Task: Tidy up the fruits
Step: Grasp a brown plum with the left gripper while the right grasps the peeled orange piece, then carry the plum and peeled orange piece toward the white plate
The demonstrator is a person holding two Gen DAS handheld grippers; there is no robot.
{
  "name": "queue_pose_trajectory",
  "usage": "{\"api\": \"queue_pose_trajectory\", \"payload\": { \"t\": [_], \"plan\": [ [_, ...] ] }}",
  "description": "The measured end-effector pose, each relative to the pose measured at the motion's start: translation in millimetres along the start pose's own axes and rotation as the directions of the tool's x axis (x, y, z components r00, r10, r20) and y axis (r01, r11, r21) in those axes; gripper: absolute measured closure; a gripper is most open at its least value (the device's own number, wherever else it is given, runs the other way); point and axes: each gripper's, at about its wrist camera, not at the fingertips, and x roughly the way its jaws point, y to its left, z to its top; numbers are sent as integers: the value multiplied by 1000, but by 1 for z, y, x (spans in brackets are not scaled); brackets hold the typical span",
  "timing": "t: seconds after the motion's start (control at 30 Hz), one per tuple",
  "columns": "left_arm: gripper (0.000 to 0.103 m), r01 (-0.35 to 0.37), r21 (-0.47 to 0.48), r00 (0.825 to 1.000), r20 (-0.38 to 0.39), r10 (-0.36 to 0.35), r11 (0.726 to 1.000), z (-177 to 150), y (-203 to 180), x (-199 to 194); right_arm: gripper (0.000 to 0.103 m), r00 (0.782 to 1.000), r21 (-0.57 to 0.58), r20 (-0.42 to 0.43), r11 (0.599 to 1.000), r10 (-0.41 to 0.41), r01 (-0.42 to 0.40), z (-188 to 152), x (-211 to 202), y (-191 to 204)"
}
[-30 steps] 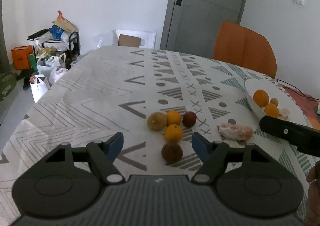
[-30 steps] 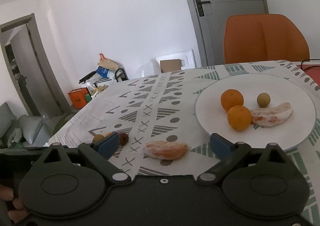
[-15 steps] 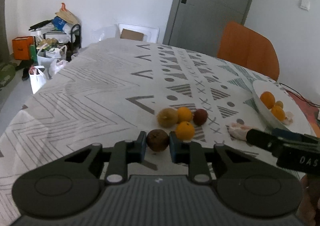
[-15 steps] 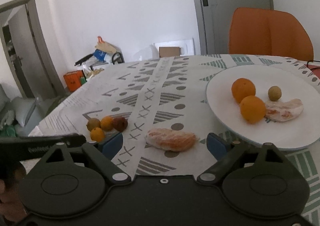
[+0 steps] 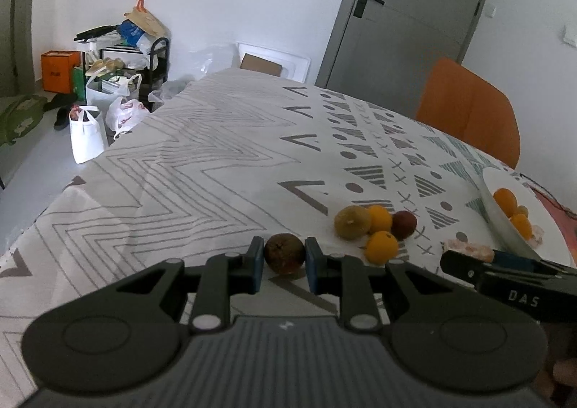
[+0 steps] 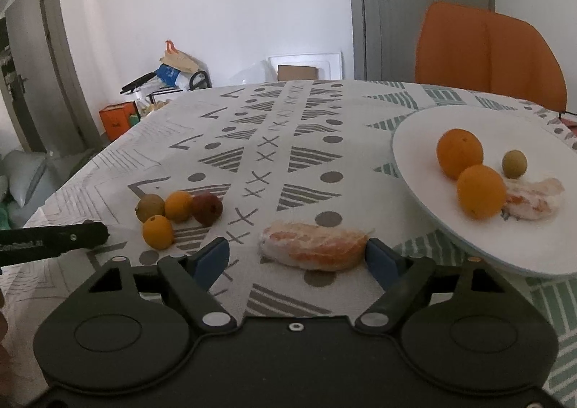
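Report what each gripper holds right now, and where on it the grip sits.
The left gripper clamps the dark brown fruit across its sides. The right gripper holds nothing, open around the peeled citrus piece.

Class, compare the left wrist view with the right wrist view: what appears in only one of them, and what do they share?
Only the left wrist view shows the left gripper shut on the dark brown fruit. Only the right wrist view shows the open right gripper flanking the peeled citrus piece, and the doorway. Both show the white plate, the orange chair and the four-fruit cluster.
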Motion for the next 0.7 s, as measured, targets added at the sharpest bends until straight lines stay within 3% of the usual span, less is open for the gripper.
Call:
{"api": "queue_pose_trajectory", "payload": {
  "t": [0.27,0.4,0.7],
  "plan": [
    [80,-16,-23,1000,10,17,1000,1,9,-3,21,999,-88,1,995,-46,46,1,8,12],
    [80,-21,-29,1000,9,21,999,1,10,-5,40,999,-105,15,993,-49,50,1,5,12],
    [81,-19,-3,999,26,19,1000,5,-1,-11,43,999,-88,34,996,-16,19,5,-9,6]
  ]
}}
